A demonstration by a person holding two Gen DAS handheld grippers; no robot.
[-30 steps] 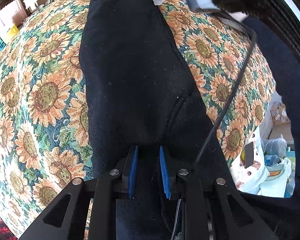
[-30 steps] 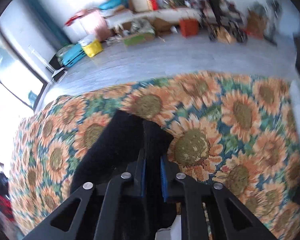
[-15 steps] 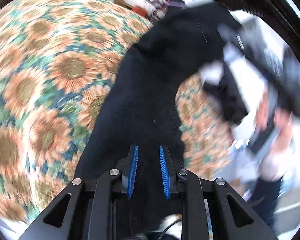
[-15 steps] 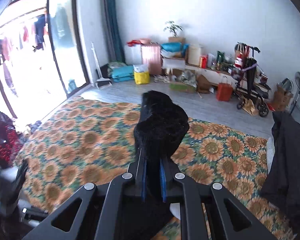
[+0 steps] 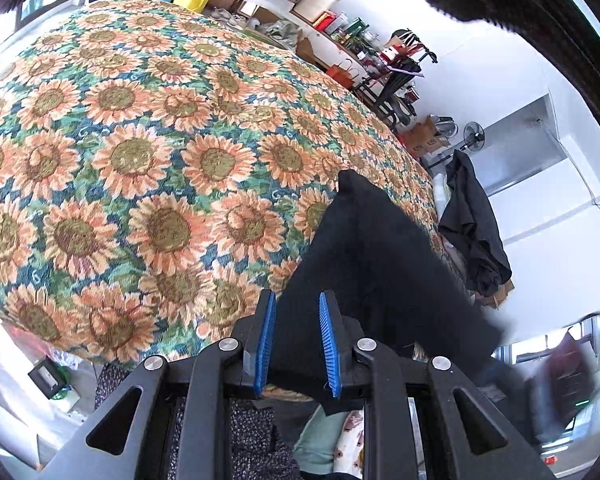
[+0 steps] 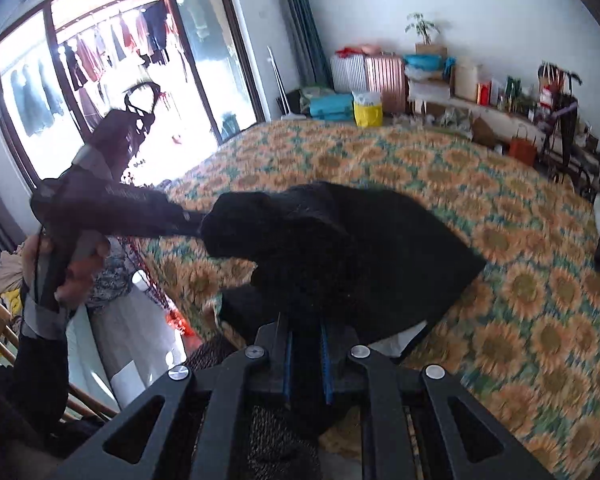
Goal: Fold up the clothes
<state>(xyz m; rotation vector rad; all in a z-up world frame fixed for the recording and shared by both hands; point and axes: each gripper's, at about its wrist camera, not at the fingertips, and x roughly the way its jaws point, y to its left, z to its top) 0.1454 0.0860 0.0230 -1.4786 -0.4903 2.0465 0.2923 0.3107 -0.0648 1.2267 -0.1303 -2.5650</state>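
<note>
At the left, a hand [image 6: 66, 264] is seen gripping the left gripper [image 5: 296, 340], whose blue fingers [image 5: 265, 340] are clamped on one end of the black garment [image 6: 340, 248]. The garment is held bunched above the near edge of the sunflower bedspread [image 5: 140, 152], not laid flat. The right gripper [image 6: 306, 364] is likewise closed on the cloth. No finished fold is observed; spreading and folding are judged outstanding. A further dark garment [image 5: 472, 224] is noted at the far right

Strong daylight enters through the glass door [image 6: 112, 92], which is overexposed and white. The white wall [image 5: 540, 208] also glares. Both fisheye views bend strongly and darken at the edges. The sunflower bedspread [image 6: 520, 280] and black garment [image 6: 340, 248] show motion blur.
</note>
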